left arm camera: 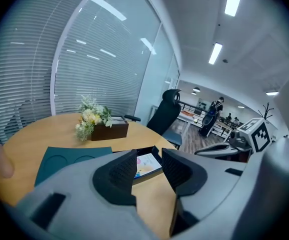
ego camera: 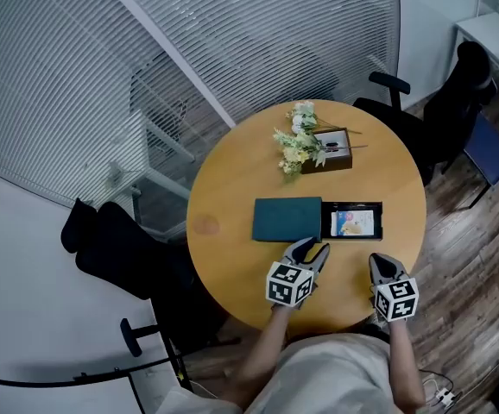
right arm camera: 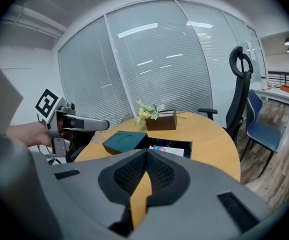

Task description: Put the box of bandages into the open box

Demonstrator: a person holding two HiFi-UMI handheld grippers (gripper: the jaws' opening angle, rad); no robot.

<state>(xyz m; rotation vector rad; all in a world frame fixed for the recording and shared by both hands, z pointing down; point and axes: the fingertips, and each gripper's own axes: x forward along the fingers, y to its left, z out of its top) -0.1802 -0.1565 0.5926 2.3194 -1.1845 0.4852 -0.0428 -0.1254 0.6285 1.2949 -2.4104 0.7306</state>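
Observation:
The box of bandages, white with colourful print, lies inside the open black box on the round wooden table. In the left gripper view the box of bandages shows just beyond the jaws. My left gripper hovers near the table's front edge, just short of the open box, open and empty. My right gripper is to its right, shut on nothing. In the right gripper view the open box lies ahead of the closed jaws.
A teal lid lies flat against the open box's left side. A brown box with flowers stands at the table's far side. Black office chairs stand around the table. A blue chair is at the right.

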